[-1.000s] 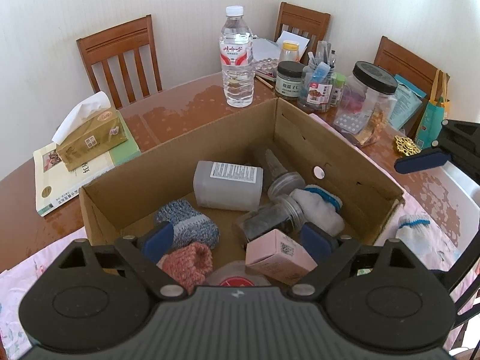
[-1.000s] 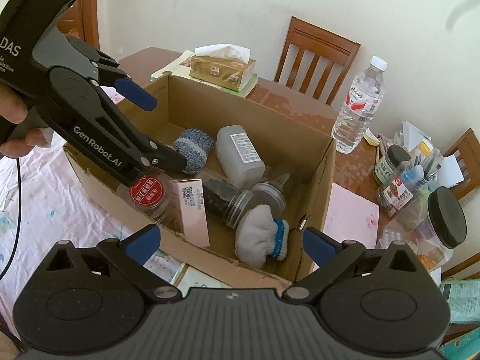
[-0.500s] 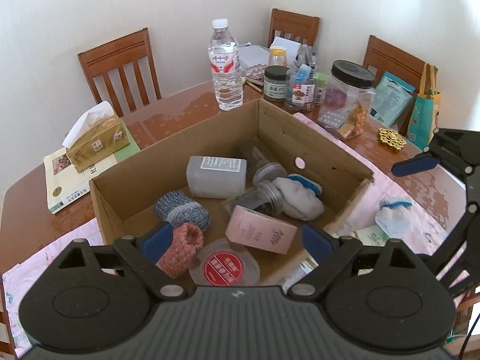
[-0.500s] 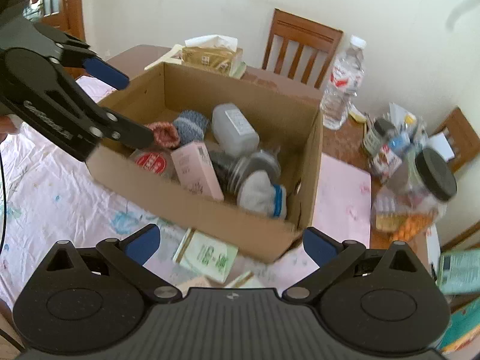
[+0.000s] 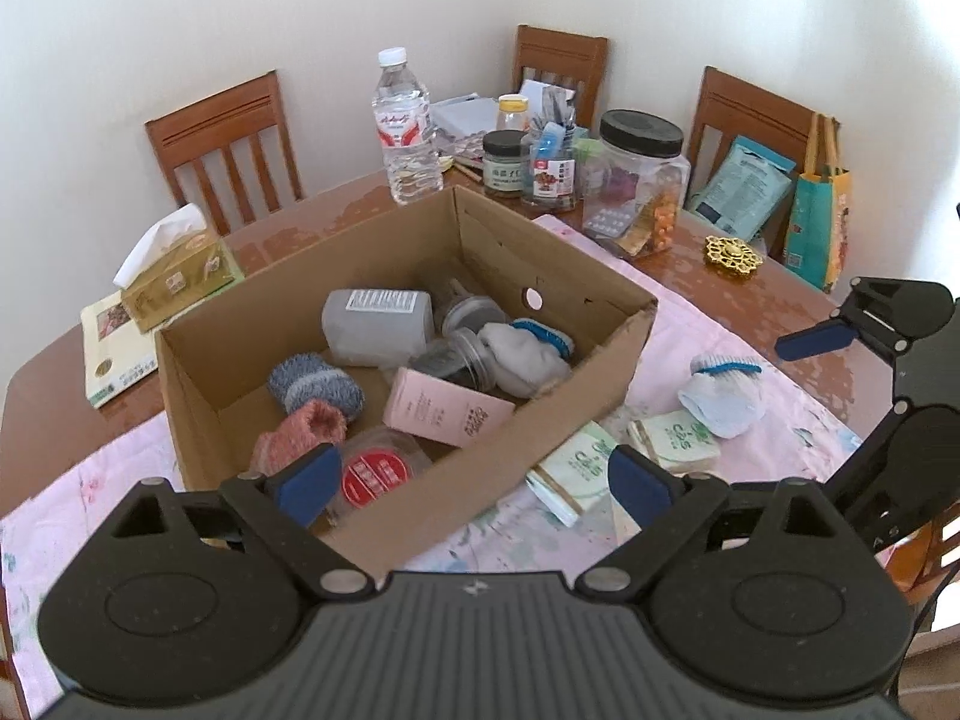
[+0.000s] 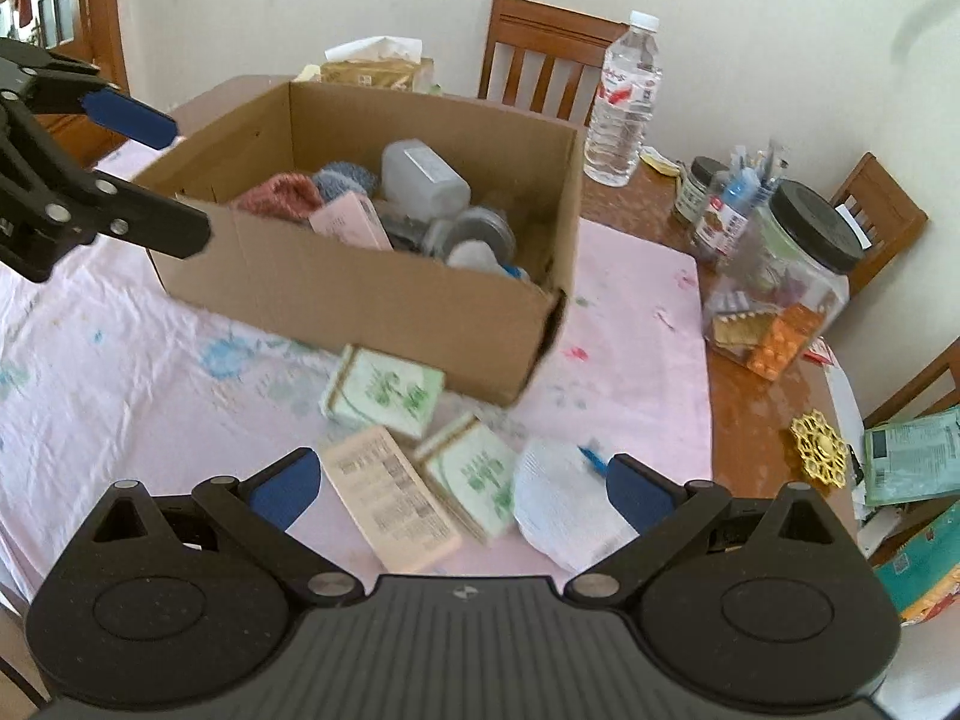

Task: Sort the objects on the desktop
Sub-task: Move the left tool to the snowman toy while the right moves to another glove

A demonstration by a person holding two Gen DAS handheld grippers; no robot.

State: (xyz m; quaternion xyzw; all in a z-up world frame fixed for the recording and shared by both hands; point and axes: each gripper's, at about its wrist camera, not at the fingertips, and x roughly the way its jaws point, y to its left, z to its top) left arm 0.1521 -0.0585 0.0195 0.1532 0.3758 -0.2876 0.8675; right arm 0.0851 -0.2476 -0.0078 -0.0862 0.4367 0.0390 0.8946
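An open cardboard box (image 5: 288, 300) stands on the pink tablecloth. In it lie a white plastic bottle (image 5: 378, 324), a blue-grey sock (image 5: 315, 387), a pink sock (image 5: 300, 438), a pink carton (image 5: 447, 408), a red-lidded tub (image 5: 375, 474), jars (image 5: 474, 348) and a white sock (image 5: 528, 354). Outside the box (image 6: 360, 294) lie two green packets (image 6: 384, 393) (image 6: 474, 471), a beige packet (image 6: 390, 498) and a white sock with a blue band (image 6: 558, 504). My left gripper (image 5: 471, 480) hangs open above the box's near wall. My right gripper (image 6: 461, 487) is open and empty above the packets.
A water bottle (image 5: 405, 132), small jars and a big black-lidded jar (image 5: 636, 180) crowd the table's far side. A tissue box (image 5: 177, 282) lies on a book at the left. A gold trivet (image 5: 732, 253) and a green bag (image 5: 816, 222) are at the right. Wooden chairs ring the table.
Both grippers have pulled back and up from the box, still open. The packets and the white sock on the cloth beside the box have come into view.
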